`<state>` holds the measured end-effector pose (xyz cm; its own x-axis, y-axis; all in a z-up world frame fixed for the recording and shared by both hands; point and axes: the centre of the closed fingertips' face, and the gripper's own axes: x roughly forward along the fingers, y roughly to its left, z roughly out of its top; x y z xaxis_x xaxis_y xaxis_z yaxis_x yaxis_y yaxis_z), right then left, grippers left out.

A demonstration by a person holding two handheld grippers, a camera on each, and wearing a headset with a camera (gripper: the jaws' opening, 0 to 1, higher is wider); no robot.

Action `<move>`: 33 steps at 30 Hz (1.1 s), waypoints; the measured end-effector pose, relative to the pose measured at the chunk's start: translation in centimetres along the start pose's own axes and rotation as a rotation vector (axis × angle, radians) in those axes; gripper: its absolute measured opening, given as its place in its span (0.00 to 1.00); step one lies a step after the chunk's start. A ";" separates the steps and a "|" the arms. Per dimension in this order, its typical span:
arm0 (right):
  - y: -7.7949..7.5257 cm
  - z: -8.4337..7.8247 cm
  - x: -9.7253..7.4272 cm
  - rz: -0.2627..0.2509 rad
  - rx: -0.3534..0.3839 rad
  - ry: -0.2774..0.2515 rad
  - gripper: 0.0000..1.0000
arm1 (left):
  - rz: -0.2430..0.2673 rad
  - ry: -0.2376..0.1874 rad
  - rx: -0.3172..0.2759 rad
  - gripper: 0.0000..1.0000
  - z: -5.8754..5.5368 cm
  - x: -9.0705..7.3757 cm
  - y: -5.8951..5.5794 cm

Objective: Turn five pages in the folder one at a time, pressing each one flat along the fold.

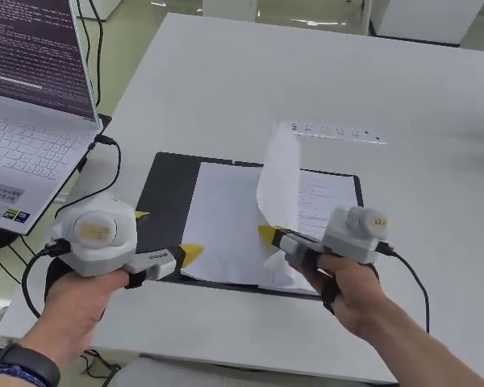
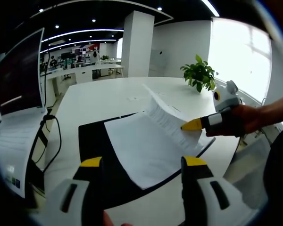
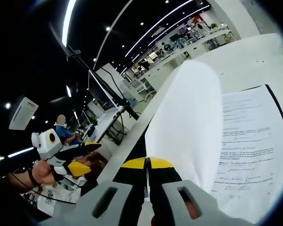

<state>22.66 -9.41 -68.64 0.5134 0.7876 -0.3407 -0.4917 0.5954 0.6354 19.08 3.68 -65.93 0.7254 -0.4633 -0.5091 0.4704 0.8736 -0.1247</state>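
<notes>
Left tongs are nearest, at 7 o'clock of the folder. Their jaws are apart with nothing between them. They sit over the folder's near left edge; can't tell if they touch it. My read: parked there to press the sheet flat along the fold once it lands.

Right tongs are at 6 o'clock of the fold, jaws together and clamped on the near edge of 1 lifted page. A near-edge grip probably lets the sheet swing over the spine without creasing.

The page stands roughly upright over the fold, curling. The folder lies open on the table, with a blank sheet on the left half and a printed sheet on the right.

Judgement: mid-turn, press not yet done. Can't tell how many pages are turned.

Farther out: laptop at 10 o'clock, socket strip at 12 o'clock beyond the folder.
</notes>
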 end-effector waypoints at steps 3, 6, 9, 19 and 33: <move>0.3 -0.2 0.5 0.004 -0.001 0.011 0.00 | 0.000 -0.001 -0.007 0.65 0.0 -0.2 0.0; 0.5 -0.4 1.0 0.009 -0.003 0.020 0.00 | 0.000 -0.002 -0.013 0.65 0.0 -0.3 0.0; 0.8 -0.6 1.4 0.014 -0.003 0.030 0.00 | 0.000 -0.002 -0.017 0.65 -0.1 -0.3 0.1; 1.8 -2.2 3.4 0.038 -0.004 0.078 0.00 | 0.004 0.008 -0.026 0.65 -0.7 -0.8 0.8; 3.0 -4.9 6.2 0.069 0.021 0.157 0.00 | 0.023 0.017 -0.060 0.65 -2.0 -1.4 2.3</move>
<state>20.99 -1.96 -72.26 0.3624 0.8425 -0.3987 -0.5060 0.5370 0.6749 18.14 6.58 -67.19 0.7268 -0.4412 -0.5265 0.4227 0.8914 -0.1635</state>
